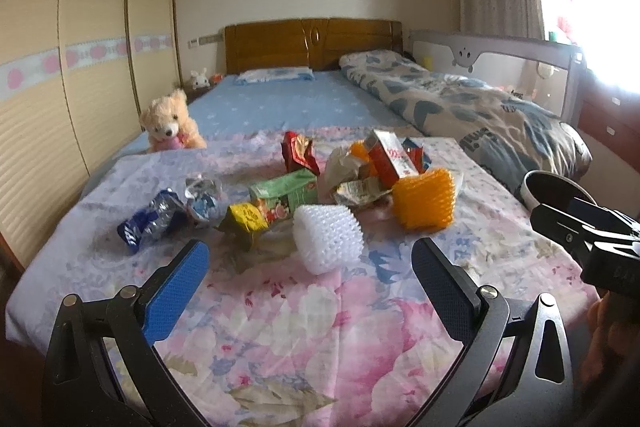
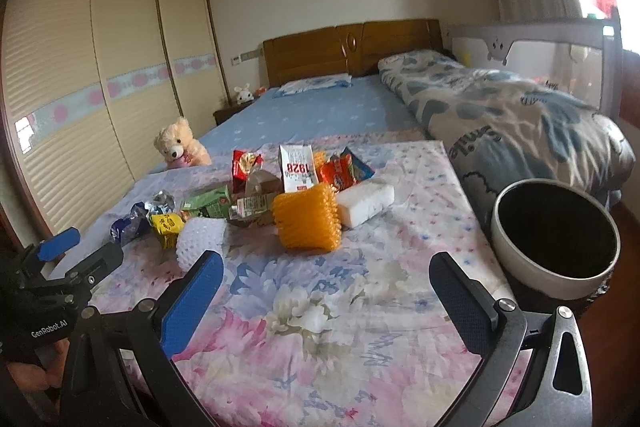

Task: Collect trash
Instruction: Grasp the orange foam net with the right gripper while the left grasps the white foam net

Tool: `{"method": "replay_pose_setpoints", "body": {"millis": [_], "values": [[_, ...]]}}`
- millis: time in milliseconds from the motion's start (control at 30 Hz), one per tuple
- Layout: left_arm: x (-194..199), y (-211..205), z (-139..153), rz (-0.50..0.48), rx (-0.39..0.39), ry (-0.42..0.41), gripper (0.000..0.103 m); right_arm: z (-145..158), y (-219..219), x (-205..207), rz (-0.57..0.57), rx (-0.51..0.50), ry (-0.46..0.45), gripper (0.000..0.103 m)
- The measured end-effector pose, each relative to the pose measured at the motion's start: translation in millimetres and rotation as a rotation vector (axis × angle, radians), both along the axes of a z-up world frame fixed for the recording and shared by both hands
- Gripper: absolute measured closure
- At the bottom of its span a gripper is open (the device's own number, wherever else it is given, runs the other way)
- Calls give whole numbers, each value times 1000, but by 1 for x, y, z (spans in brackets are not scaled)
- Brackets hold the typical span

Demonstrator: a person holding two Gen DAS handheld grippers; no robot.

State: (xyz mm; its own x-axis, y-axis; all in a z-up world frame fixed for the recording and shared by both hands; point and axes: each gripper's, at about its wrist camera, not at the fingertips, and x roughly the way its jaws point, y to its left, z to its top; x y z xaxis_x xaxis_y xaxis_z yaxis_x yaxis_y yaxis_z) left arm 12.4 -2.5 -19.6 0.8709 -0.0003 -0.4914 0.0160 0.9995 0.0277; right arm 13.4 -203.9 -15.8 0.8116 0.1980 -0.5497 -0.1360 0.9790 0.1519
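Trash lies in a heap on the floral sheet (image 1: 304, 327) at the foot of the bed. It includes a white foam net (image 1: 327, 241), an orange foam net (image 1: 425, 202), a green carton (image 1: 284, 191), a yellow wrapper (image 1: 245, 218), a blue crushed wrapper (image 1: 150, 223), a red packet (image 1: 298, 151) and a white-red carton (image 2: 297, 167). My left gripper (image 1: 310, 267) stands open just short of the white foam net. Well short of the orange foam net (image 2: 307, 221), my right gripper (image 2: 326, 277) is open too. Neither holds anything.
A round bin (image 2: 556, 245) with a dark inside stands at the bed's right edge. A teddy bear (image 1: 170, 123) sits at the left side of the bed. A rolled quilt (image 1: 472, 107) lies along the right. Wardrobe doors (image 1: 80, 67) line the left wall.
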Motion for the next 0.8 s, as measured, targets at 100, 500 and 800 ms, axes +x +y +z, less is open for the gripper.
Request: {"method": "replay_pose_setpoints", "body": {"millis": [100, 500, 800], "values": [[14, 4, -7, -9, -13, 45, 2, -6, 0, 14, 13, -1, 37, 4], [73, 8, -40, -66, -52, 212, 24, -46, 13, 85, 92, 43, 212, 34], [102, 9, -57, -93, -91, 289, 40, -67, 22, 128, 136, 58, 285, 59]]}}
